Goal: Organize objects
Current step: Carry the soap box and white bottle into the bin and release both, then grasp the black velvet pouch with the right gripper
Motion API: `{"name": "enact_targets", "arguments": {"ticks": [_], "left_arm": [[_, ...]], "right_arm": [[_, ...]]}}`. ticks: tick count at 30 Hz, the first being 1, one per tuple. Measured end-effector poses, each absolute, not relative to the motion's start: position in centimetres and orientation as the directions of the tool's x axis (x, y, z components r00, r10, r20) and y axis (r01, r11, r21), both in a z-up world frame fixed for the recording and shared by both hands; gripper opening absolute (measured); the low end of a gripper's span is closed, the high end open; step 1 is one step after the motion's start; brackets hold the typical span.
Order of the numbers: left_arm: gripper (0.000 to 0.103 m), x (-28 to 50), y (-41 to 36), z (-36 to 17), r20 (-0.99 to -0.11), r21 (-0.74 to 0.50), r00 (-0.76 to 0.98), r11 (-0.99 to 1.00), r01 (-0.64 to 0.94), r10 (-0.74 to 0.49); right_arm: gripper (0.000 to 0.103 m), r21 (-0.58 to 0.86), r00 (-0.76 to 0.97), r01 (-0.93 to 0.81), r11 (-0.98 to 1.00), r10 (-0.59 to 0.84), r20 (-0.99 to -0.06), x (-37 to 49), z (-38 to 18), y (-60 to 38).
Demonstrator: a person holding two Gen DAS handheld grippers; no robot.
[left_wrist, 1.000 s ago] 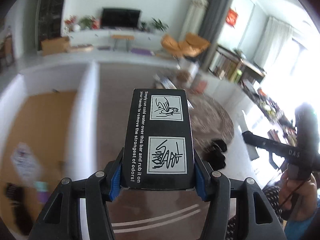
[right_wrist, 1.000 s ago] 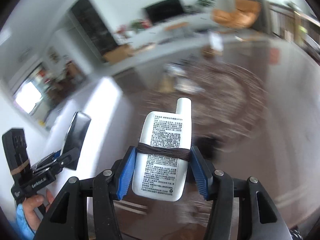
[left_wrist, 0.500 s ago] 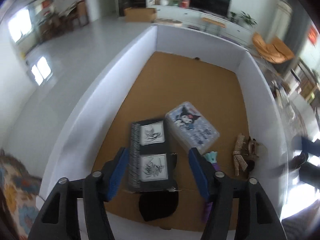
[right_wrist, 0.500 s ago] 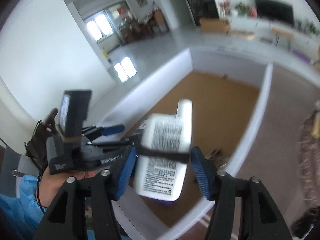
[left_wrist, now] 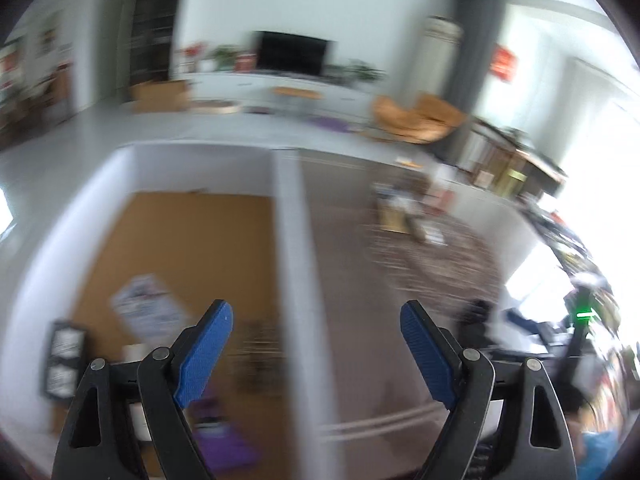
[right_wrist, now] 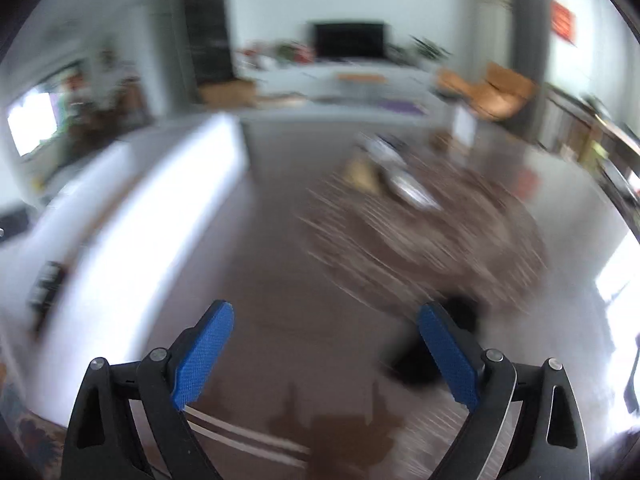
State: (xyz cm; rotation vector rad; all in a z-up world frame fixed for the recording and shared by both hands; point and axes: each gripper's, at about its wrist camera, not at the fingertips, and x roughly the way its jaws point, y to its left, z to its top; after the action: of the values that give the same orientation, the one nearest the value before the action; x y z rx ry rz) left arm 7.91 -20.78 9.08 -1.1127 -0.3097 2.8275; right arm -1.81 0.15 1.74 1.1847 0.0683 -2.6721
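Objects lie in white-walled bin (left_wrist: pixel 286 216) on brown floor (right_wrist: pixel 288 280).

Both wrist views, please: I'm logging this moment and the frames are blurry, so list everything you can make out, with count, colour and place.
box: one, white walls, cardboard-brown floor, left half of the left wrist view
black package: one, black with white panels, near left corner of the box
printed pouch: one, pale with a dark print, blurred, on the box floor
purple item: one, purple, near edge of the box floor
round rug: one, brown, on the floor right of the box
television: one, black, far wall
armchair: one, orange, far right
left gripper: blue pads, jaws open, empty
right gripper: blue pads, jaws open, empty
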Motion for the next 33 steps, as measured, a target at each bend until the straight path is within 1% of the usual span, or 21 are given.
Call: {"name": "enact_targets", "arguments": {"ticks": [2, 4, 6, 7, 9, 11, 13, 15, 16, 17, 18, 19, 20, 21, 25, 29, 30, 33], "left_arm": [[0.086, 7.2, -17.7, 8.8, -0.663, -0.239, -0.715, -0.968, -0.079, 0.222], [0.086, 6.8, -15.9, 8.3, -0.672, -0.245, -0.696, -0.963, -0.115, 0.254], [0.086, 6.5, -14.3, 7.6, -0.682, -0.243, -0.68, -0.96, -0.139, 0.27], [0.086, 6.2, -13.8, 7.2, -0.689, -0.241, -0.671, -0.96, -0.142, 0.273], [0.086, 6.6, -12.8, 6.9, -0.704, -0.243, -0.653, -0.959, -0.147, 0.279], [0.086, 6.5, -12.5, 6.3, -0.722, -0.246, -0.633, -0.958, -0.145, 0.281], [0.086, 6.8, -12.8, 6.0, -0.731, -0.243, -0.623, -0.959, -0.143, 0.278], [0.086, 7.2, -12.5, 5.7, -0.739, -0.237, -0.613, -0.96, -0.149, 0.278], [0.086, 7.2, -12.1, 5.5, -0.744, -0.232, -0.608, -0.961, -0.154, 0.277], [0.086, 7.2, -11.9, 5.3, -0.747, -0.228, -0.604, -0.961, -0.158, 0.277], [0.086, 7.3, -11.4, 4.9, -0.752, -0.221, -0.598, -0.961, -0.166, 0.276], [0.086, 7.2, -11.0, 4.5, -0.76, -0.211, -0.59, -0.962, -0.172, 0.272], [0.086, 7.1, -10.7, 3.9, -0.769, -0.202, -0.581, -0.964, -0.175, 0.267], [0.086, 6.9, -10.3, 3.3, -0.779, -0.196, -0.569, -0.964, -0.177, 0.263], [0.086, 5.4, -8.7, 0.4, -0.817, -0.182, -0.521, -0.968, -0.17, 0.245], [0.086, 2.3, -7.1, -2.6, -0.852, -0.145, -0.485, -0.98, -0.139, 0.195], [0.086, 1.7, -7.0, -3.2, -0.857, -0.138, -0.481, -0.981, -0.135, 0.187], [0.086, -0.6, -5.9, -4.7, -0.87, -0.104, -0.469, -0.987, -0.123, 0.15]], "right_arm": [[0.094, 0.093, -0.645, 0.128, -0.987, -0.154, -0.748, -0.9, 0.2, 4.5], [0.094, 0.166, -0.632, 0.018, -0.986, -0.14, -0.762, 0.4, -1.5, 9.0], [0.094, 0.208, -0.602, -0.022, -0.978, -0.153, -0.784, 0.7, -2.7, 10.6], [0.094, 0.218, -0.583, -0.013, -0.976, -0.17, -0.795, 0.5, -3.1, 10.6], [0.094, 0.206, -0.581, 0.029, -0.978, -0.184, -0.793, 0.0, -3.0, 9.7], [0.094, 0.144, -0.59, 0.072, -0.987, -0.158, -0.792, -1.3, -2.4, 7.2], [0.095, 0.072, -0.574, 0.061, -0.996, -0.094, -0.814, -3.2, -2.7, 5.4], [0.094, 0.07, -0.549, 0.062, -0.996, -0.092, -0.831, -4.8, -4.1, 4.9], [0.091, 0.06, -0.545, 0.06, -0.996, -0.083, -0.834, -5.5, -4.8, 4.9], [0.083, 0.025, -0.574, 0.052, -0.998, -0.05, -0.817, -5.6, -4.8, 4.9], [0.069, 0.015, -0.592, 0.048, -0.999, -0.04, -0.805, -5.6, -4.8, 5.1], [0.06, 0.005, -0.61, 0.044, -0.999, -0.031, -0.792, -5.5, -4.8, 5.8], [0.054, 0.005, -0.617, 0.044, -0.999, -0.031, -0.787, -5.7, -4.7, 6.3], [0.046, -0.002, -0.622, 0.036, -0.999, -0.021, -0.783, -5.8, -4.7, 7.0], [0.045, -0.024, -0.63, -0.021, -1.0, 0.031, -0.776, -8.0, -4.8, 11.7], [0.046, -0.055, -0.623, -0.067, -0.996, 0.085, -0.778, -10.3, -4.5, 16.4], [0.048, -0.052, -0.622, -0.071, -0.996, 0.085, -0.779, -10.9, -4.4, 17.7], [0.062, -0.02, -0.615, -0.086, -0.996, 0.069, -0.786, -11.2, -4.2, 20.0]]}}
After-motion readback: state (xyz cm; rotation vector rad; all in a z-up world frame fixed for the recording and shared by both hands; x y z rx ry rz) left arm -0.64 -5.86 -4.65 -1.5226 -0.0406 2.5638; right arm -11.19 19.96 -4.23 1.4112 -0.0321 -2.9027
